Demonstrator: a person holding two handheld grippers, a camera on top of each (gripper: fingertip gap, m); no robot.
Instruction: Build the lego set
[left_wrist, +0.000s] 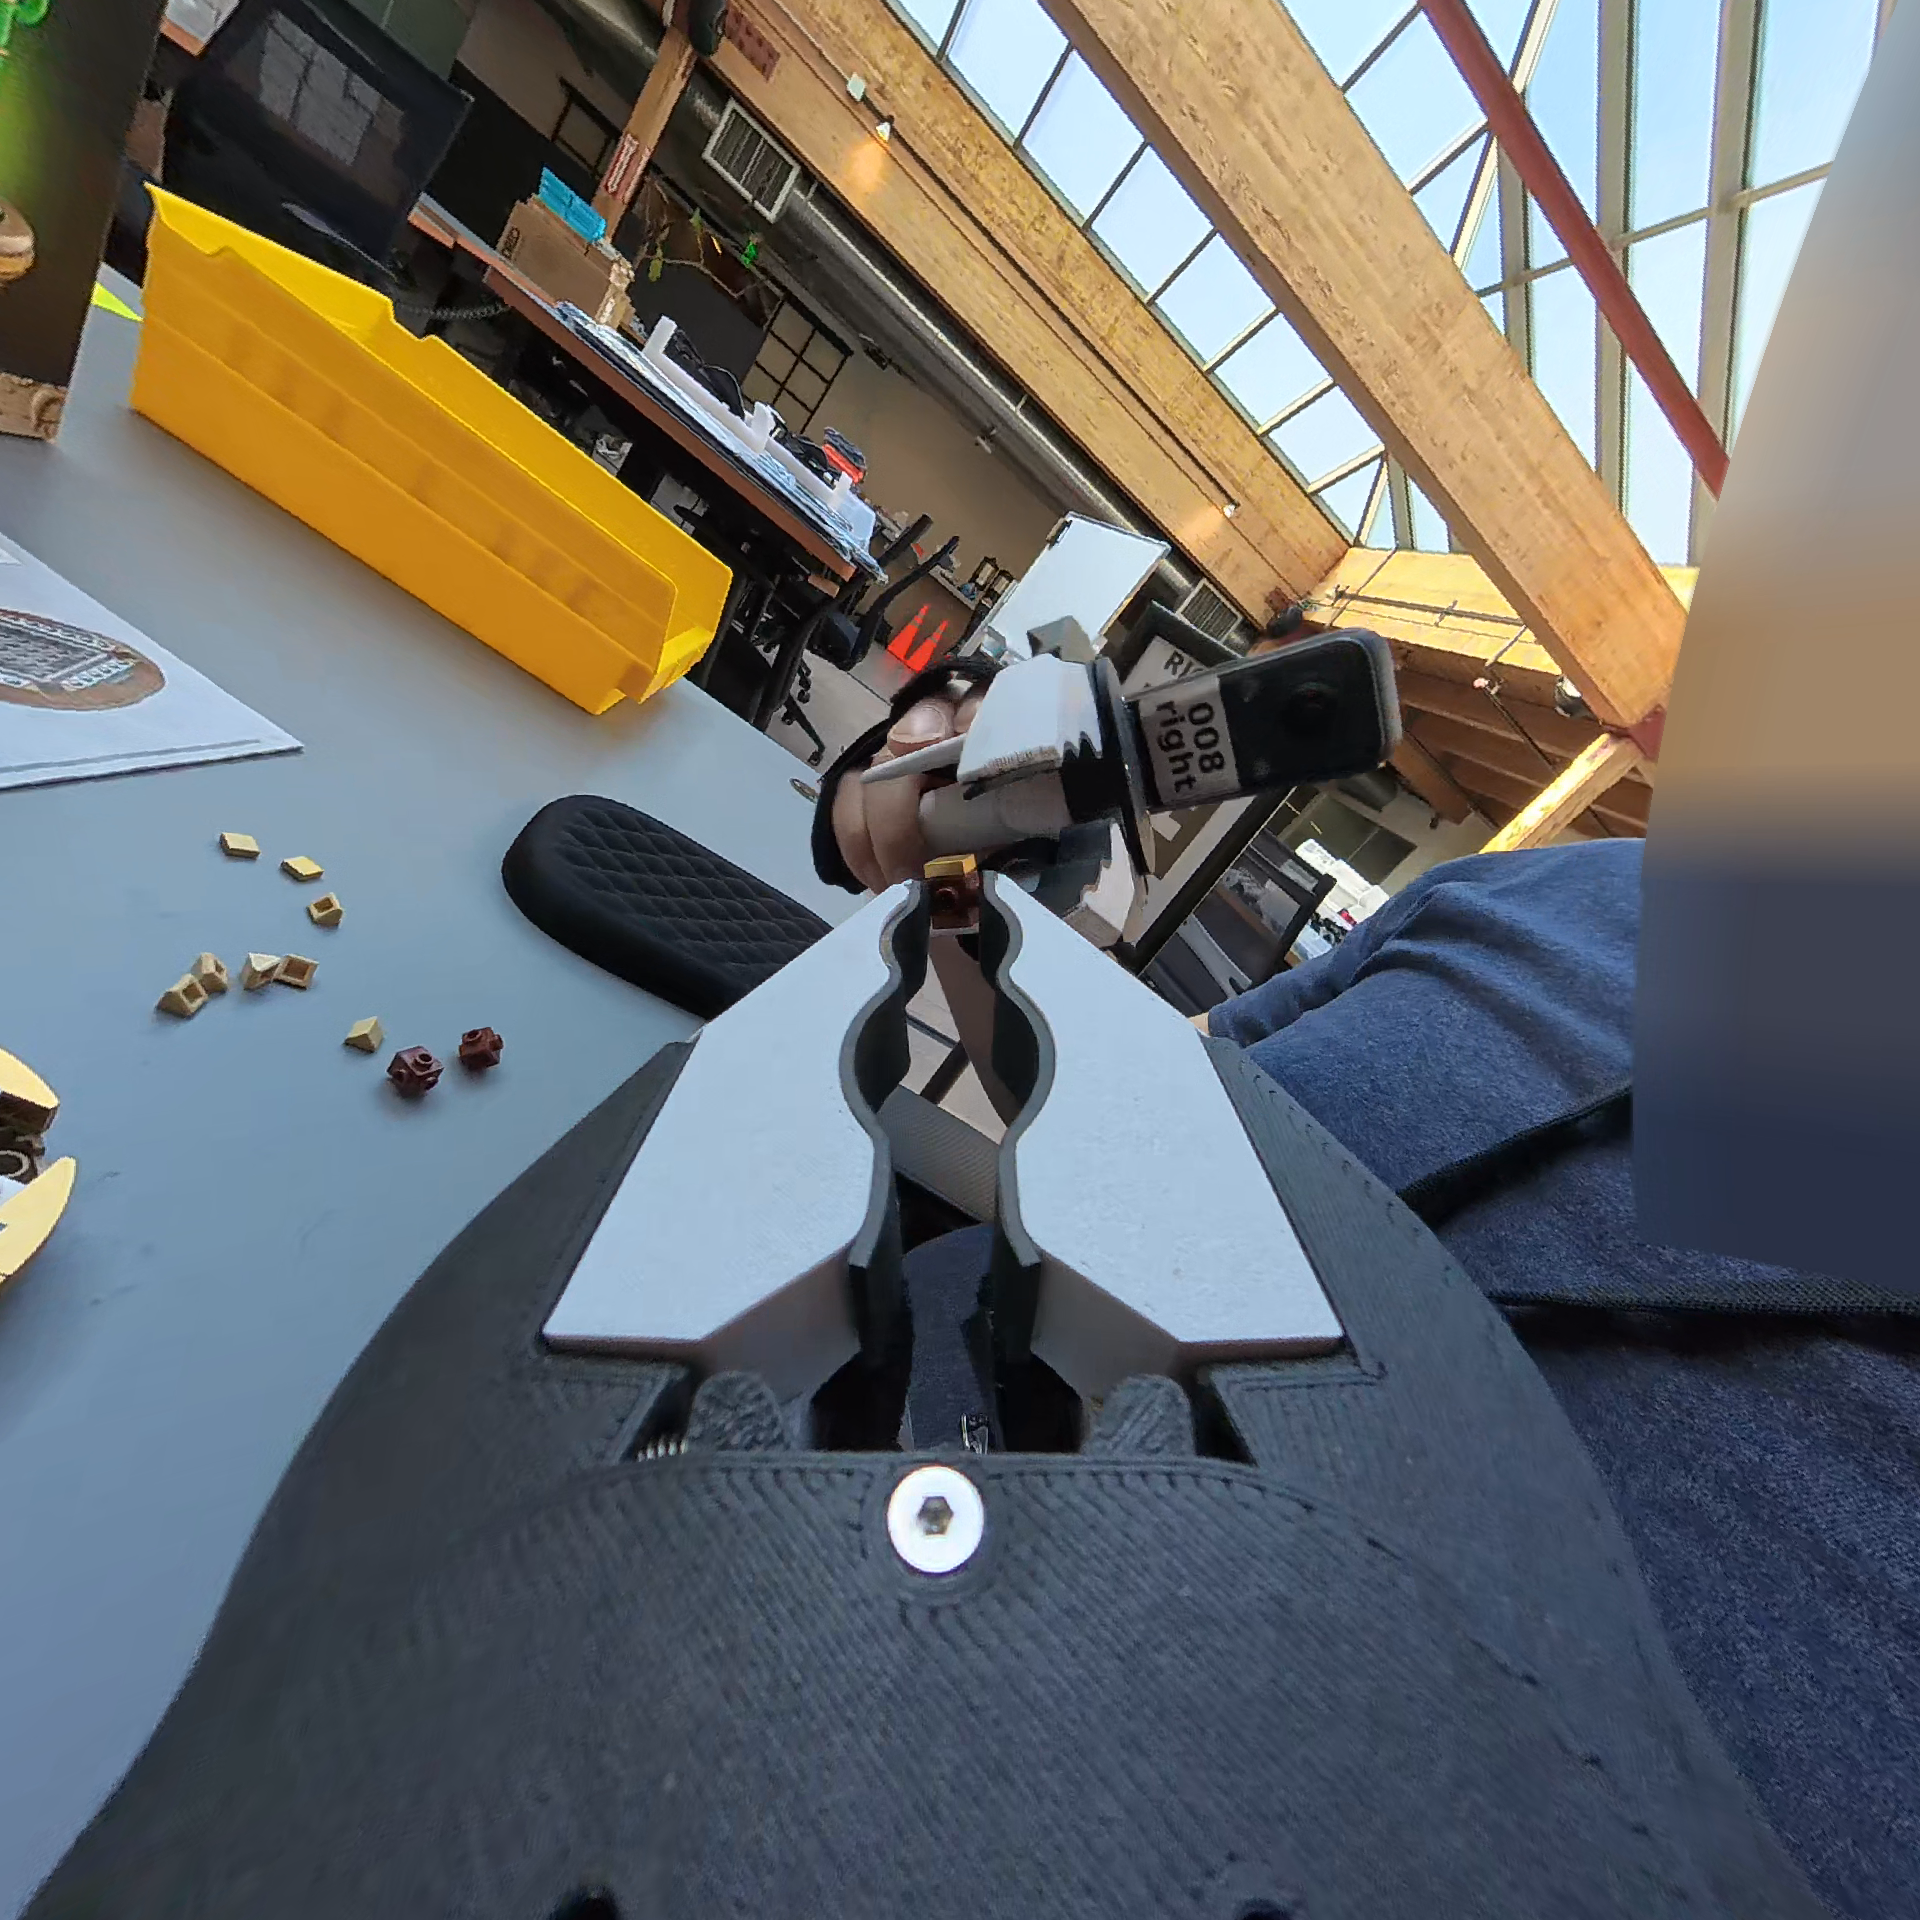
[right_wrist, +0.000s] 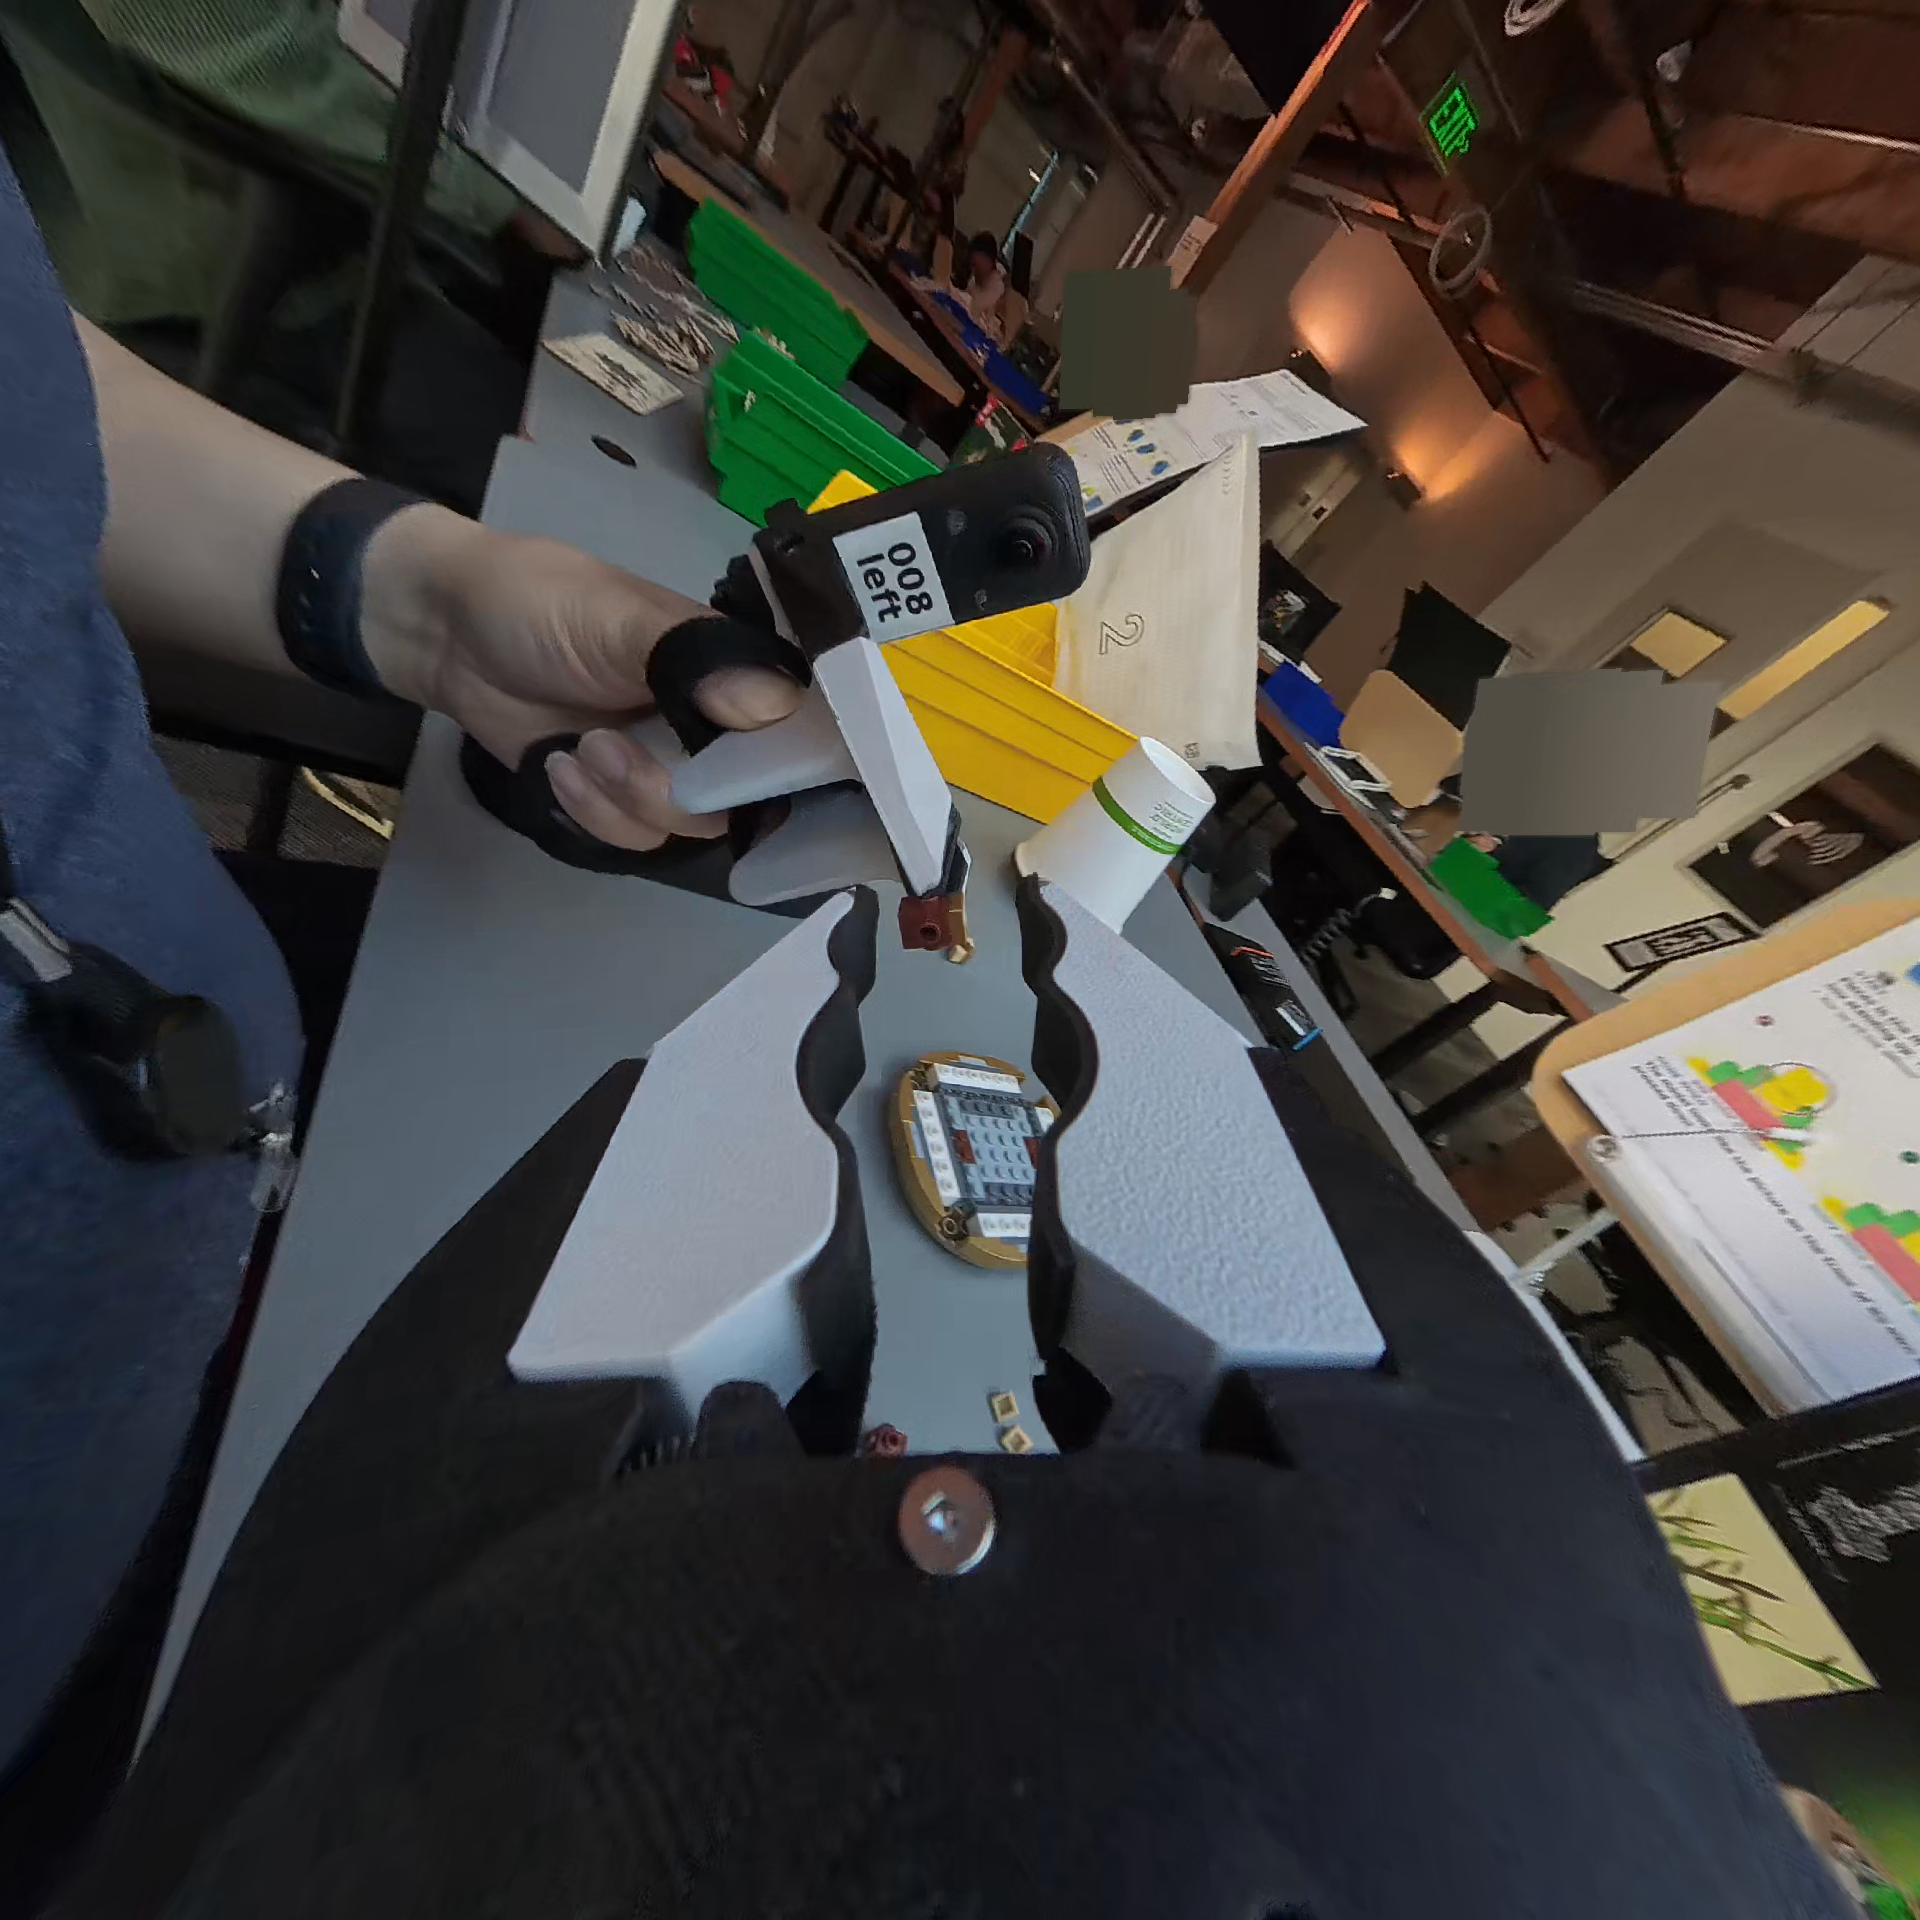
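A small reddish-brown studded lego cube (left_wrist: 951, 902) with a tan tile (left_wrist: 950, 864) on it is held in the air, pinched by the left gripper (left_wrist: 953, 906). The right gripper (right_wrist: 940, 914) is spread apart around it, grasping nothing. The round tan-rimmed lego base (right_wrist: 975, 1164) lies on the grey table (right_wrist: 540, 997) below. I judge a careless closing could knock the tile off.

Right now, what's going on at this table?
A person is building a lego set with two handheld grippers. The left gripper is shut on a small brown brick with a tan piece attached, held above the grey table. The right gripper is open just beside it. The round base waits below.
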